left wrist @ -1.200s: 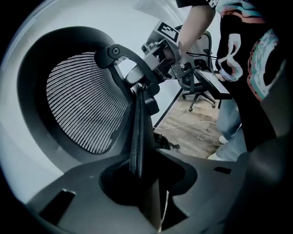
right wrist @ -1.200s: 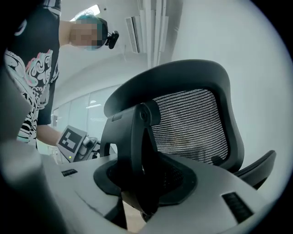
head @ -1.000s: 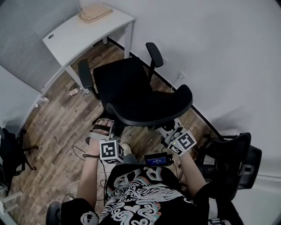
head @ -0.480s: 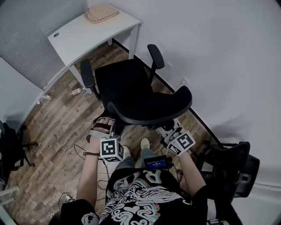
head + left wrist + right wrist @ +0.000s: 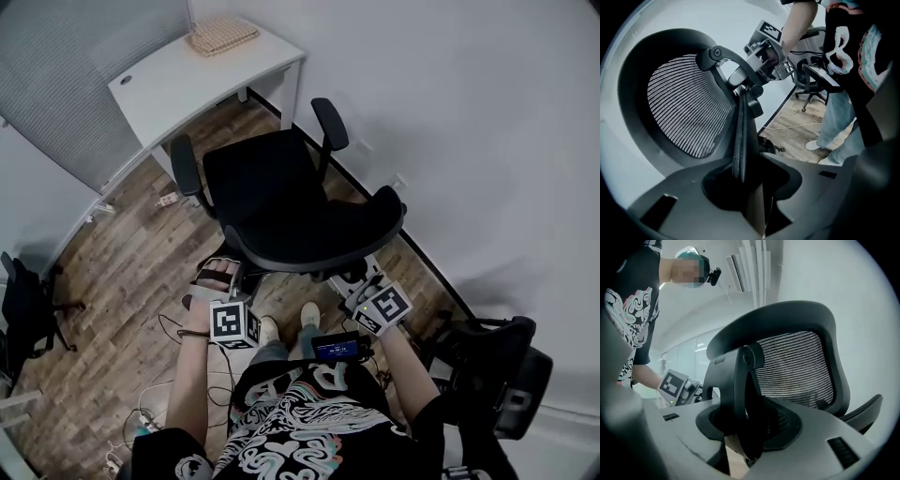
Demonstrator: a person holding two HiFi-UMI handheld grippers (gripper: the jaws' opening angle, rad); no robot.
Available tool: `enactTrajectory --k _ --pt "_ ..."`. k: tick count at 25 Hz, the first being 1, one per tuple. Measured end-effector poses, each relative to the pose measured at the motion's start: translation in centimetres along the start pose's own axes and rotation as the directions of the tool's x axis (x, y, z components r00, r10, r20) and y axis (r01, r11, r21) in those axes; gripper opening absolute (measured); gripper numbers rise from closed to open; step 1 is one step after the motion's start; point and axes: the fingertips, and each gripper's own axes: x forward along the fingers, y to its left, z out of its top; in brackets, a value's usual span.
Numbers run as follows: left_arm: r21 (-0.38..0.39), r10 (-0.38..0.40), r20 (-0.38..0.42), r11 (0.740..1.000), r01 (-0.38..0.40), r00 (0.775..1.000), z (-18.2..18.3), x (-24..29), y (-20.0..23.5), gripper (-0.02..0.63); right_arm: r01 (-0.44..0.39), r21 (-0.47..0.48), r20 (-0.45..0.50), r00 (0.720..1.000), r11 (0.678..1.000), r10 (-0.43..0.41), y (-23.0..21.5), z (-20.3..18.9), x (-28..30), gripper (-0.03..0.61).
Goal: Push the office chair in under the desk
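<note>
Shoes have stepped up behind the office chair. Left gripper and right gripper each pinch its backrest rim. The white desk stands beyond their fingers, across the wood floor.

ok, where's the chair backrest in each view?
Head view: backrest, a curved black band at centre.
Left gripper view: its mesh fills the left side.
Right gripper view: its mesh sits centre-right.
Shared landmark: the person's black patterned shirt.
</note>
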Motion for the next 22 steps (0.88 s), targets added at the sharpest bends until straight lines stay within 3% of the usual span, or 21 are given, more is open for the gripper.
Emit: enactTrajectory --k 12,22 --pt "0.000 0.057 -0.029 0.998 -0.057 0.998 -1.0 1.2 1.8 0.138 -0.028 0.001 -0.005 1.000 1.000 0.028 -1.5 -0.1 1.8 0.170" --pt "-0.045 0.045 -0.034 0.998 -0.046 0.998 -0.8 2.7 3.8 0.138 -0.057 0.004 -0.006 0.998 0.998 0.057 -4.0 0.5 4.0 0.170"
